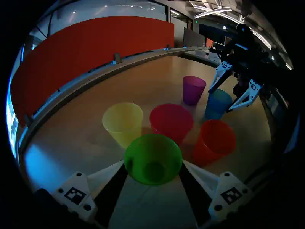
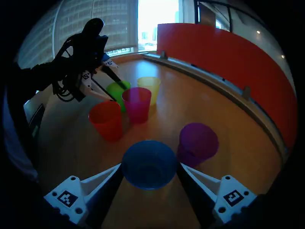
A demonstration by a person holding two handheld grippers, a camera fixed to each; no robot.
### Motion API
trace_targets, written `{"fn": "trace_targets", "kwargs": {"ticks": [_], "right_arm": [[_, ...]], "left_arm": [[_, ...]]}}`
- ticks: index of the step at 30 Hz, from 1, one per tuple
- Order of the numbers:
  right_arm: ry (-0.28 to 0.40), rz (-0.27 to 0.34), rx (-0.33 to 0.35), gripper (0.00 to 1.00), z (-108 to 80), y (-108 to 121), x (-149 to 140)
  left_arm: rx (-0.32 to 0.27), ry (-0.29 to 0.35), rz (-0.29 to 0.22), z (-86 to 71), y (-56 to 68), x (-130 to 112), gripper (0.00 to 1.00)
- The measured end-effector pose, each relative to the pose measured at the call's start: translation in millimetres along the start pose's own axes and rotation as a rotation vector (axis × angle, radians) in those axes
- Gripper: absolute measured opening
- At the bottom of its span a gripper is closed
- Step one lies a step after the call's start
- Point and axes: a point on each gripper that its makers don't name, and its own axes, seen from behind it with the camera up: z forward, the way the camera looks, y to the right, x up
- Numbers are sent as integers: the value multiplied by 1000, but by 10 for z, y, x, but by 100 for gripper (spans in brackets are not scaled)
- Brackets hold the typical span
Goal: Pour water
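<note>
Grips green cup (image 1: 153,159) in left gripper (image 1: 153,164), blue cup (image 2: 148,165) in right gripper (image 2: 149,166); risks spilling, or toppling the close-set orange cup (image 1: 213,142) and purple cup (image 2: 196,143), on tilting.

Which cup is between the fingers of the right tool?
The blue cup, gripped on both sides by the right tool; the left tool grips the green cup instead.

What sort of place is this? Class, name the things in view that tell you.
Probably an office or meeting room: a long wooden table, a red partition standing along its edge, strip lights on the ceiling and a big window.
</note>
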Motion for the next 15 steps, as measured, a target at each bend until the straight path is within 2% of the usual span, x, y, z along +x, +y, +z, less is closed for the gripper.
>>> {"fn": "trace_targets", "kwargs": {"ticks": [15], "right_arm": [[-3, -5, 1, 100, 29, -11, 10]], "left_arm": [[4, -3, 7, -9, -6, -10, 86]]}}
